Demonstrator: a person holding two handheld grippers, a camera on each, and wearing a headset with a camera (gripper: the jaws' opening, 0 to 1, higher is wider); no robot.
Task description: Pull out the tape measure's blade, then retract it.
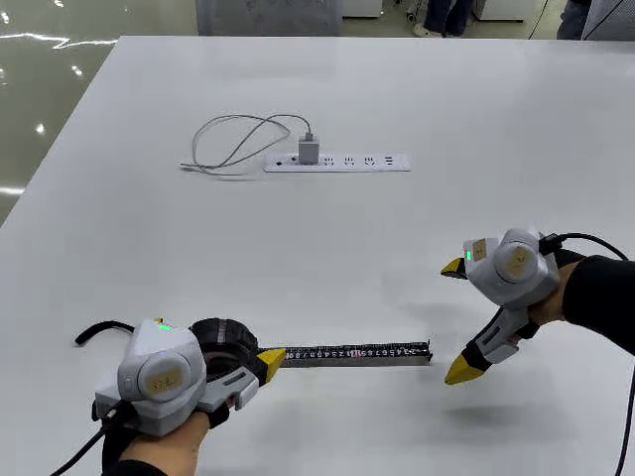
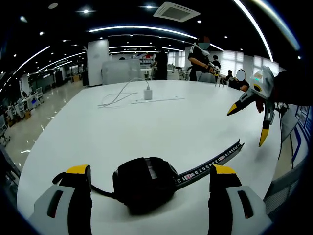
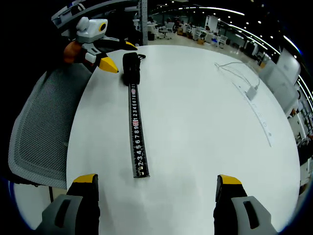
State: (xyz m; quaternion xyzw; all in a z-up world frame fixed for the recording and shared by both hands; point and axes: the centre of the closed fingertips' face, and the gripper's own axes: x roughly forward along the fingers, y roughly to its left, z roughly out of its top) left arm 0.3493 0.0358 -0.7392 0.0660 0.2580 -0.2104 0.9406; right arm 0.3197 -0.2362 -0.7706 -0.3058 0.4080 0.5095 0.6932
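Observation:
A black tape measure (image 1: 220,343) lies on the white table (image 1: 327,248) near its front edge, between the jaws of my left gripper (image 1: 238,349). In the left gripper view the case (image 2: 145,183) has a gap to each yellow fingertip, so that gripper (image 2: 150,170) stands open. The blade (image 1: 355,352) runs out flat to the right. My right gripper (image 1: 458,319) hovers open just past the blade's tip. In the right gripper view the blade end (image 3: 141,171) lies on the table ahead of the open gripper (image 3: 157,179), untouched.
A white power strip (image 1: 337,162) with a plugged charger and a looped white cable (image 1: 233,144) lies at mid-table. A grey mesh chair (image 3: 39,132) stands at the table's near edge. People stand beyond the far end (image 2: 198,58).

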